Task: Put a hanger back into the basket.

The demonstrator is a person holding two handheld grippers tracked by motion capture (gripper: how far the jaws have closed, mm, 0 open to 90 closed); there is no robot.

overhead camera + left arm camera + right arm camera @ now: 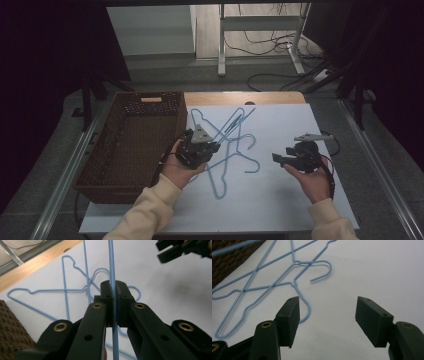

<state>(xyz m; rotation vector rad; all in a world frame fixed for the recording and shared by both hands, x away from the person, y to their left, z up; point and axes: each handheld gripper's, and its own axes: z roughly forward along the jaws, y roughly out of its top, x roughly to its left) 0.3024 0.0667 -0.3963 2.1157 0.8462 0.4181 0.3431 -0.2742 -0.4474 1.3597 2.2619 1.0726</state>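
On the counter (280,200), left gripper (212,147) fingers clamp a blue hanger wire (111,270) beside wicker basket (130,145); right gripper (327,322) fingers apart, over bare sheet.

A wooden table (280,98) carries a white sheet (280,200) that covers nearly all of it, leaving bare wood along the 12 o'clock edge. A brown wicker basket (131,145) stands at 9 o'clock, and crossed light-blue wire hangers (235,150) lie on the sheet near the centre, toward 11 o'clock.
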